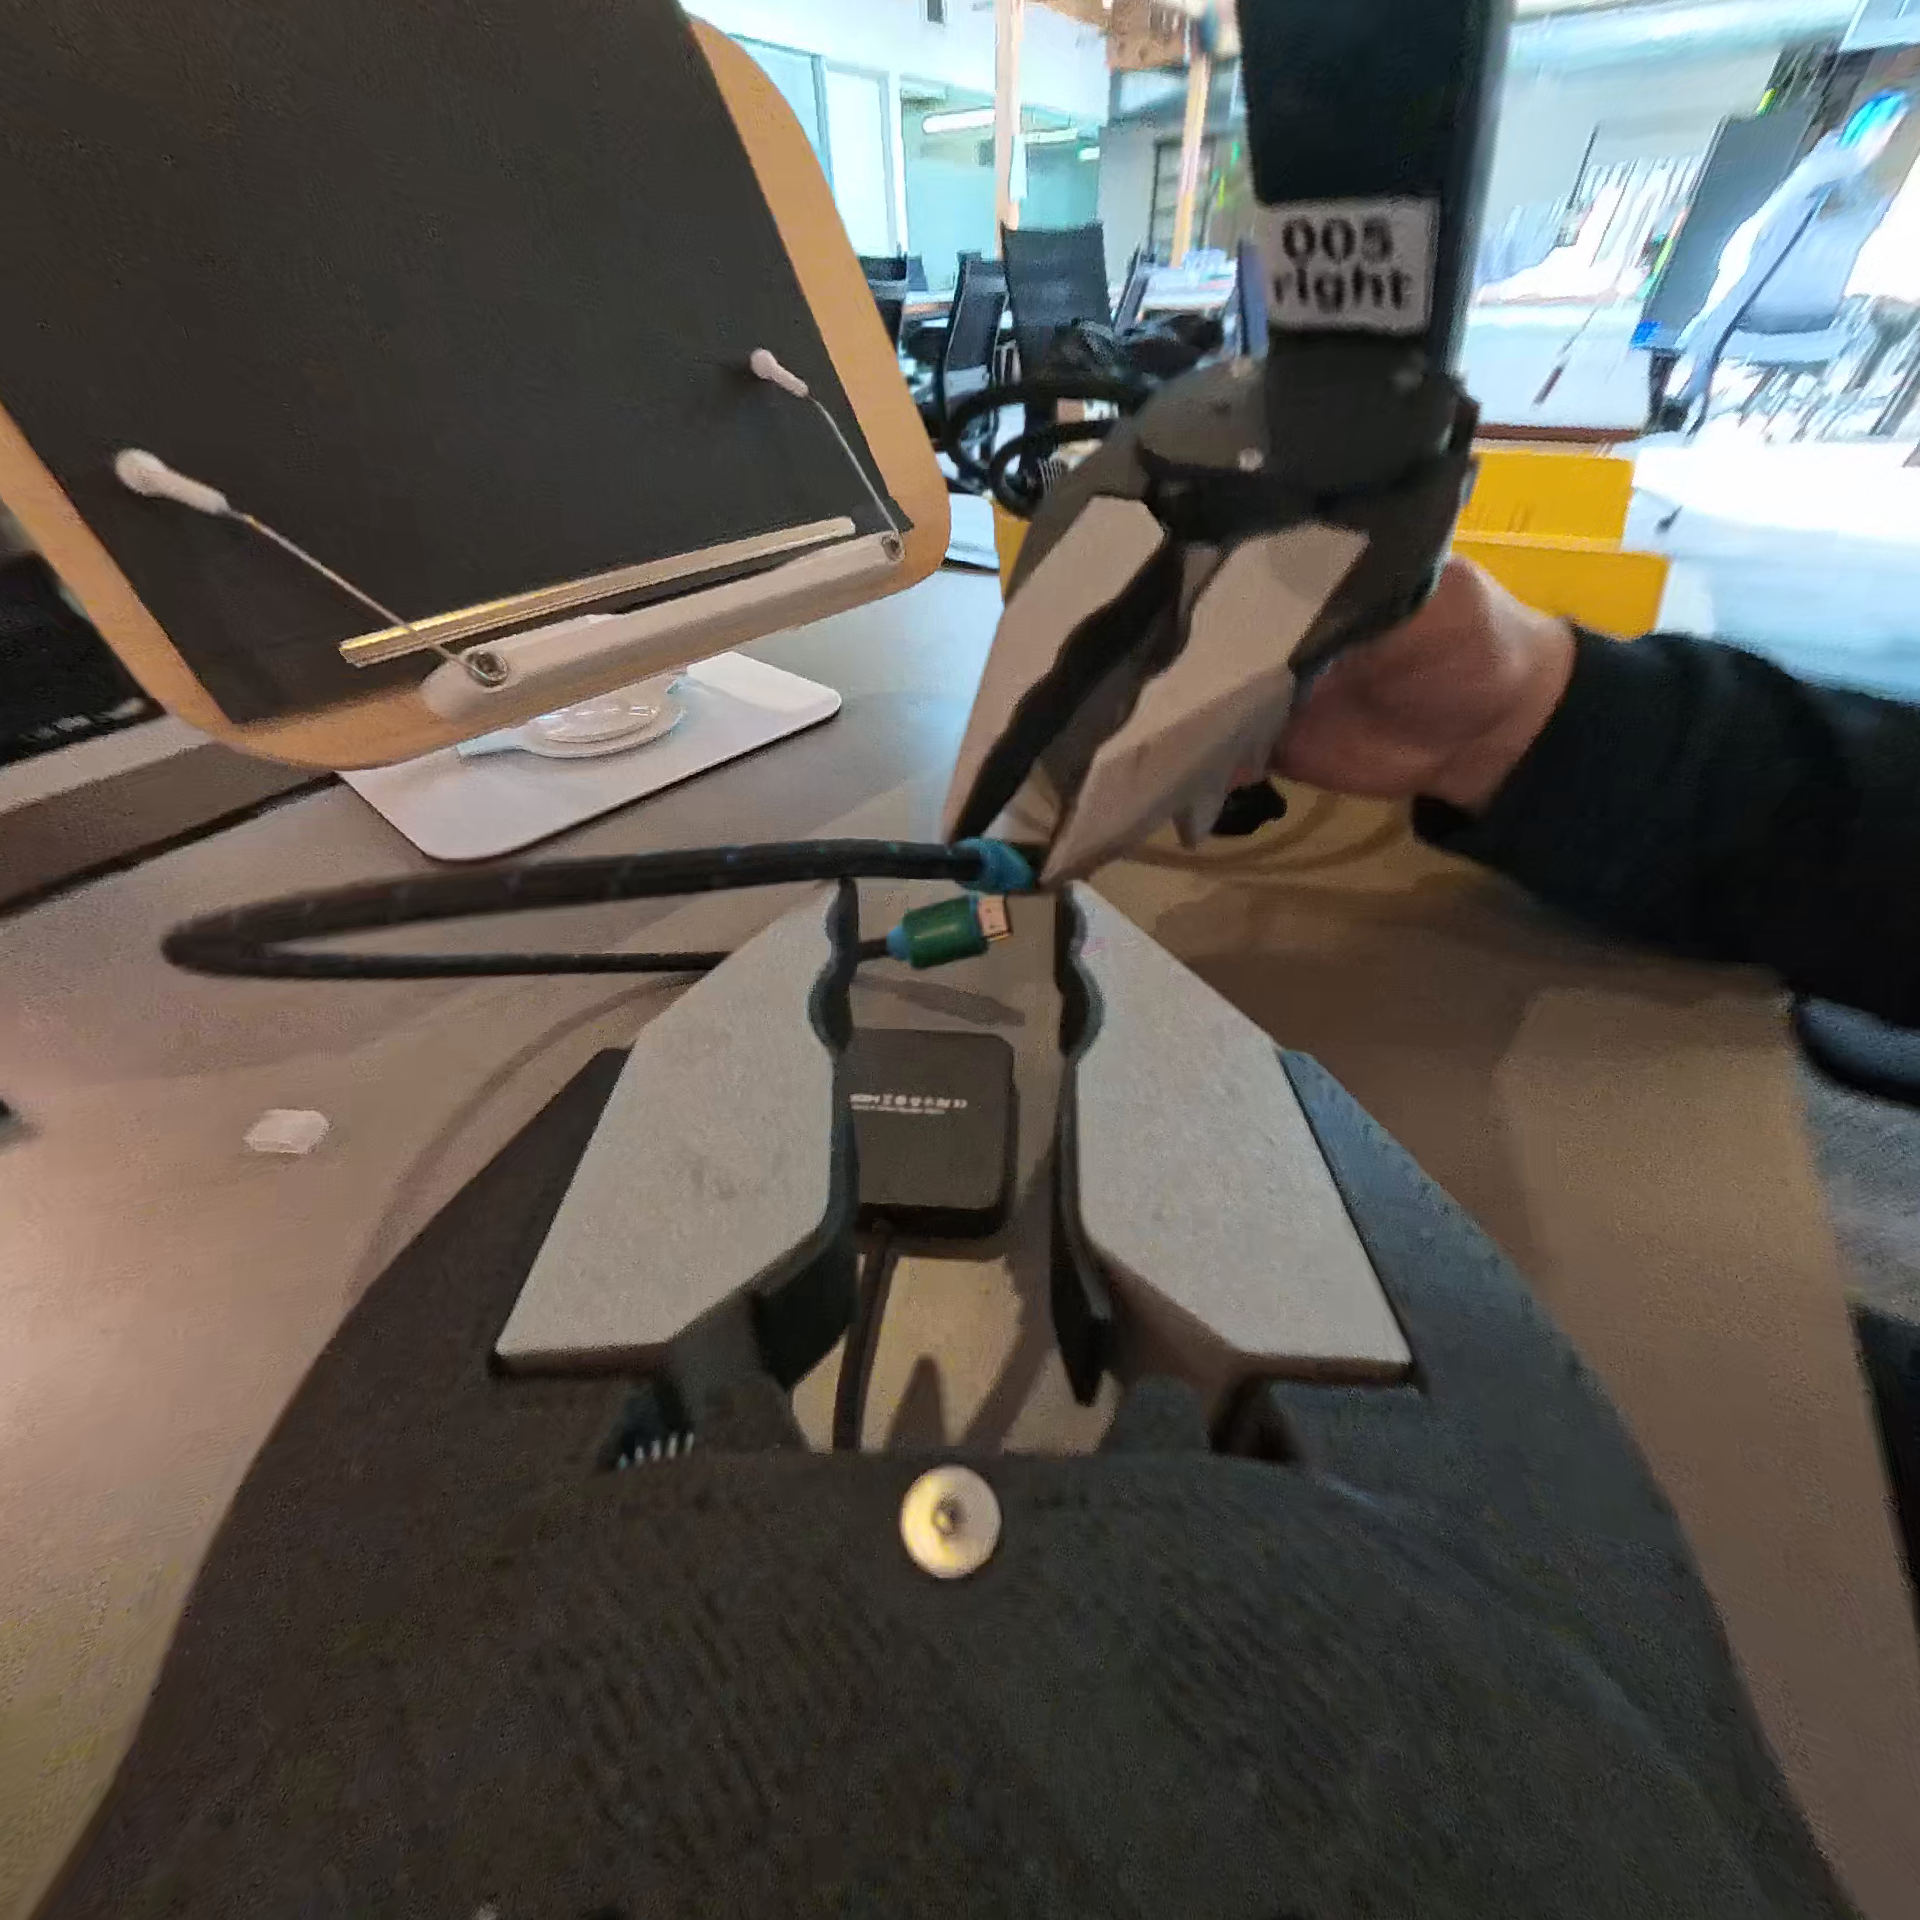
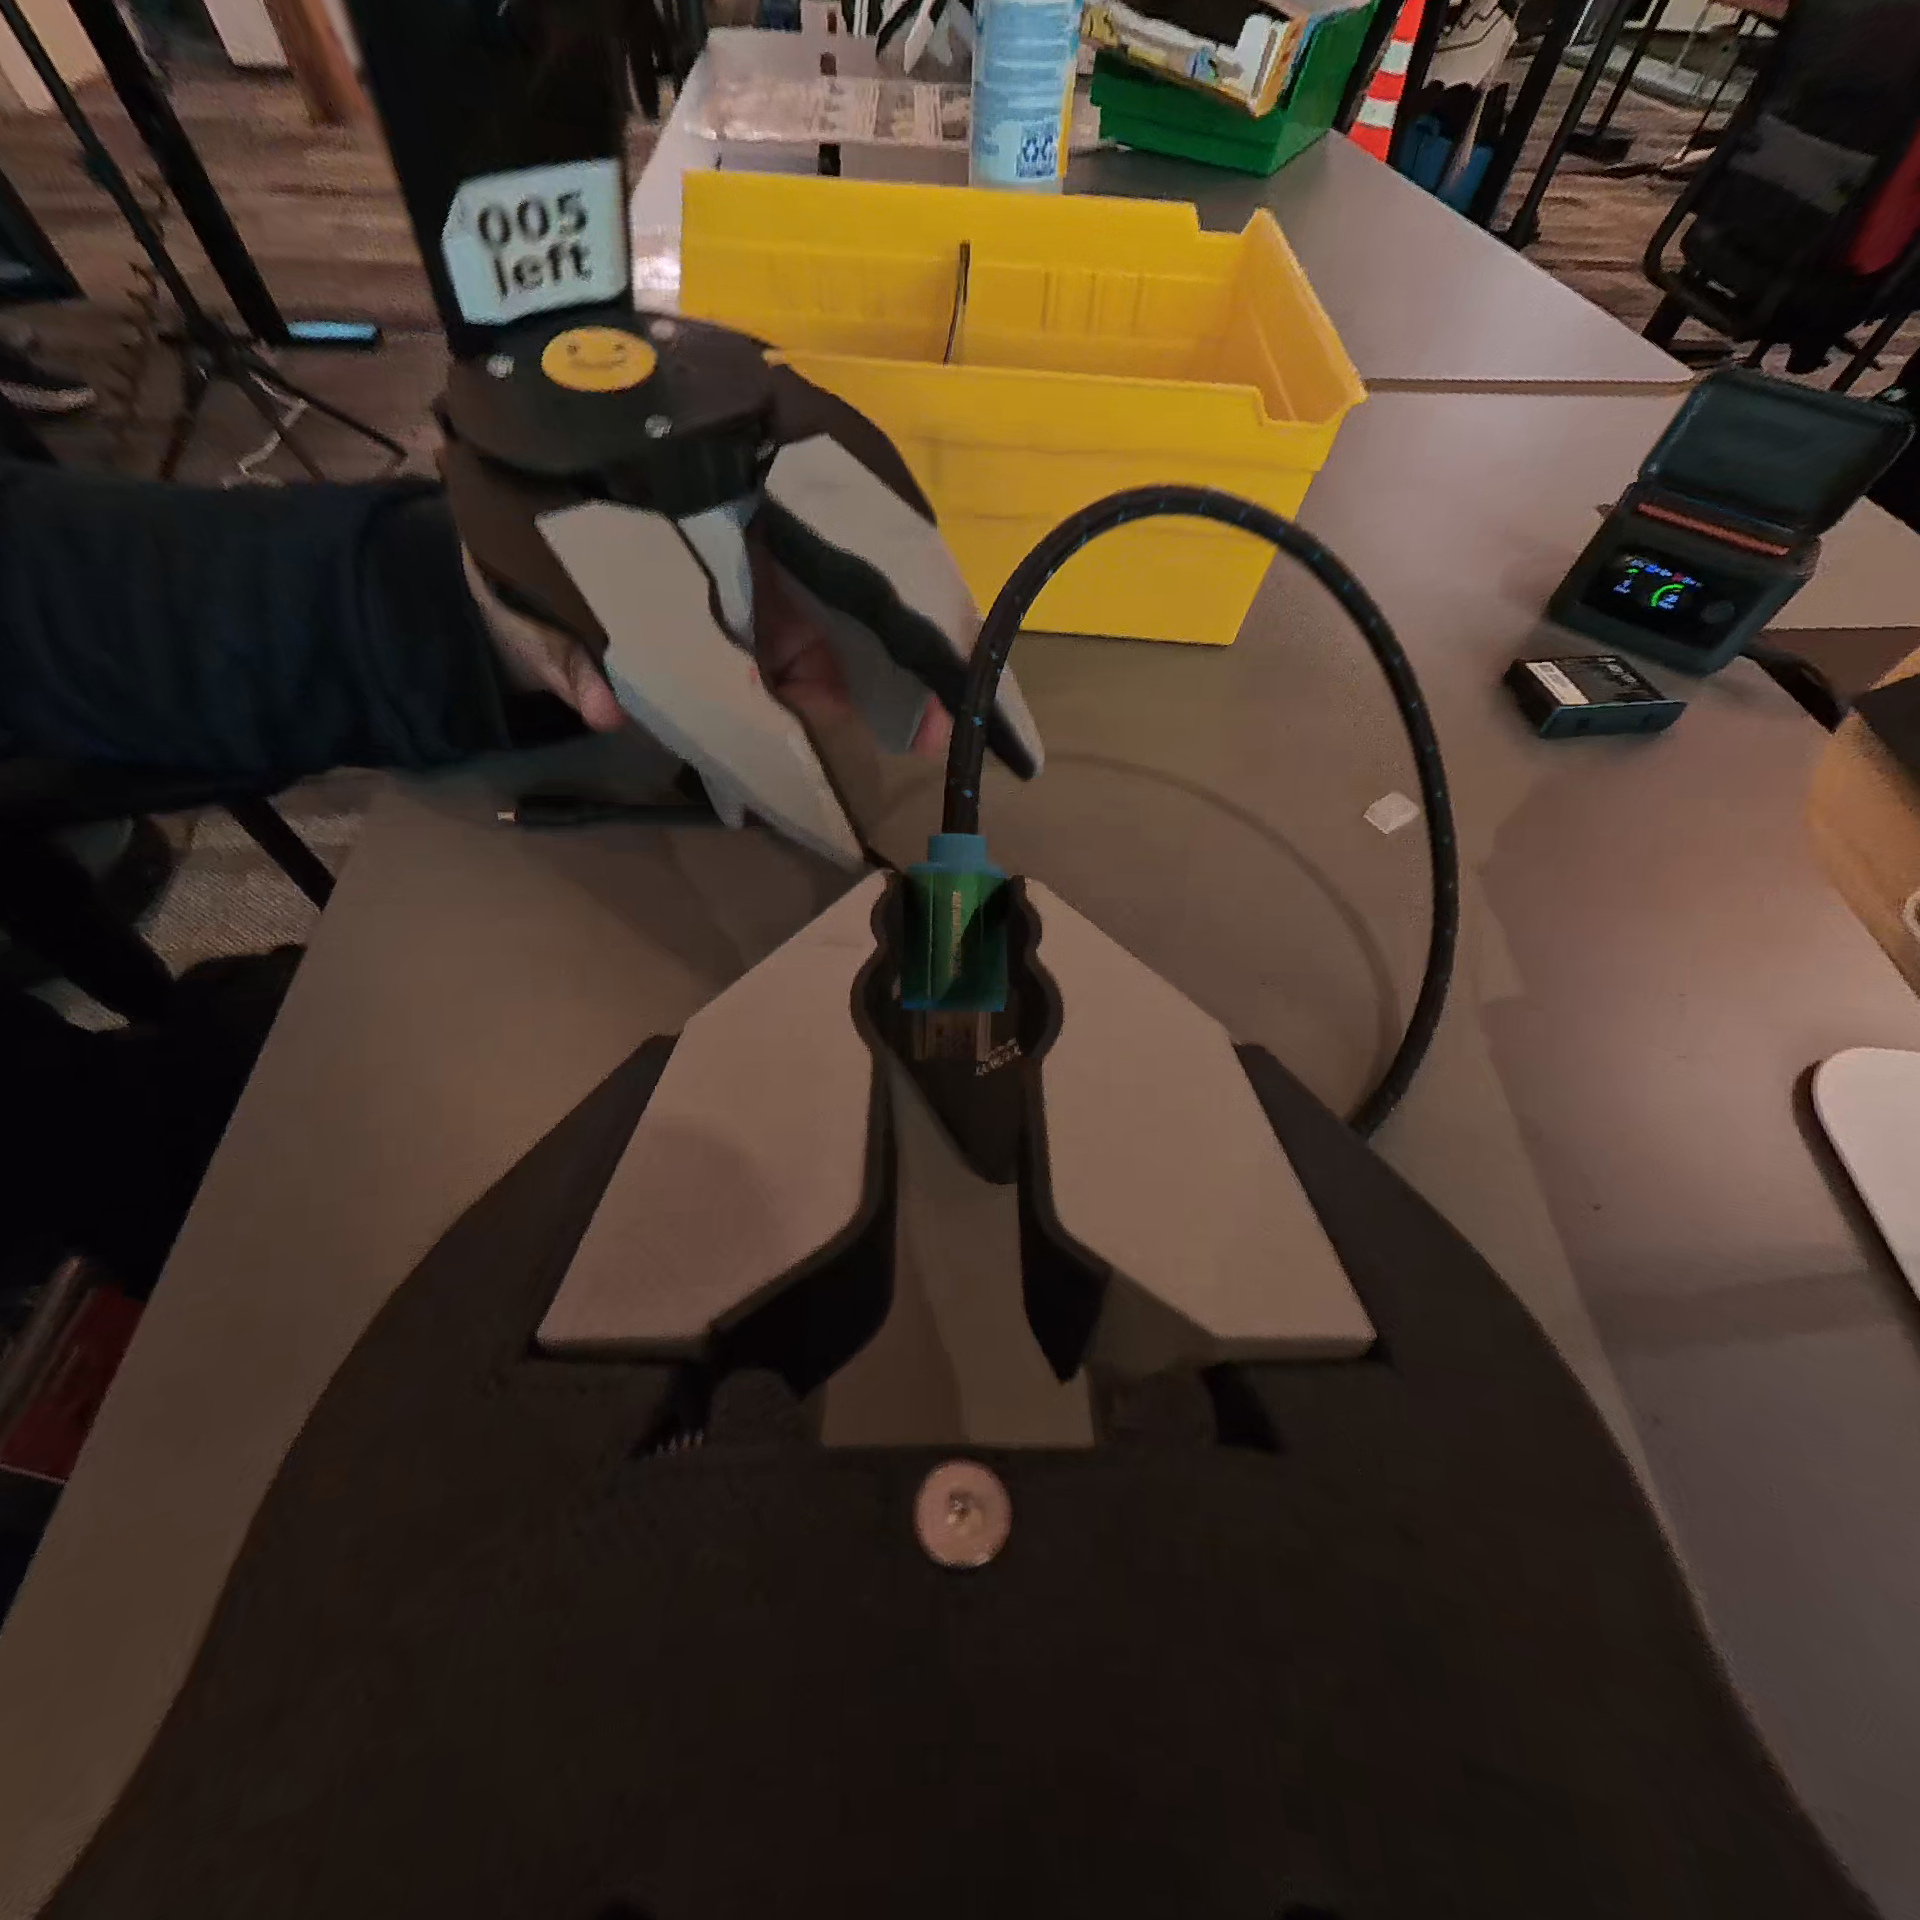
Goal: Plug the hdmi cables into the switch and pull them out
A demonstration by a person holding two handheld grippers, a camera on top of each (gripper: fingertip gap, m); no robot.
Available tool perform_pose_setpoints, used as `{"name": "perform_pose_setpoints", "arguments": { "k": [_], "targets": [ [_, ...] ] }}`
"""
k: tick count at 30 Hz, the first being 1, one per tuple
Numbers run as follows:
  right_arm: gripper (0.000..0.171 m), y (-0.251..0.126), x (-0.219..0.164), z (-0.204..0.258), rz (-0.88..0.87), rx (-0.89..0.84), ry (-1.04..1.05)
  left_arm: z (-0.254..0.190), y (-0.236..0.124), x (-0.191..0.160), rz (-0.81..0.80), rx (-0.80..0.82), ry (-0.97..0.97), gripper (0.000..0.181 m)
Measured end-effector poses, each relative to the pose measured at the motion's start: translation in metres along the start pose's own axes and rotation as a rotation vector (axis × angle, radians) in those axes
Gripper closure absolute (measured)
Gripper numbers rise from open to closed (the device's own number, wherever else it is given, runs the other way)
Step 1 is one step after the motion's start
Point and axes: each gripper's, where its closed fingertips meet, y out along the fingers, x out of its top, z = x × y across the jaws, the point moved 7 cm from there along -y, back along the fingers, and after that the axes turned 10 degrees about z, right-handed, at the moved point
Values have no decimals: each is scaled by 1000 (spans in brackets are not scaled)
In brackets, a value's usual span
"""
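The right gripper (image 2: 954,883) is clamped on the green and blue plug (image 2: 951,940) of a black braided HDMI cable (image 2: 1382,644). Its two grey fingers (image 2: 1143,1122) have closed in tight against the plug's sides, and the metal connector end points back toward the camera. From the plug the cable rises, arches over to the right and drops to the grey table (image 2: 1558,1039).

The left gripper (image 1: 951,904) is spread wide and grips nothing. Between its fingers (image 1: 727,1143), lying flat on the table, is the small black switch (image 1: 930,1122), with a thin black lead leaving its near side. A second green plug (image 1: 940,932) lies just beyond the switch, unplugged, just below the plug held by the right gripper.

A yellow bin (image 2: 1039,416) stands behind the cable, and a tilted stand (image 1: 416,364) sits to the left of the switch
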Motion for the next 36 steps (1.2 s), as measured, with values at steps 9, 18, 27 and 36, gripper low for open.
{"name": "perform_pose_setpoints", "arguments": {
  "k": [9,18,27,36],
  "targets": [
    [154,14,-2,14,58,3,-112,-2,-4,2,-11,-153,2,177],
    [140,2,-3,24,-25,257,-72,-16,-7,32,-17,-516,102,177],
    [158,-5,2,31,-97,351,-72,-19,-5,50,22,-561,212,176],
    [161,-30,13,-15,-343,77,237,-25,-3,38,174,271,437,160]
  ]
}}
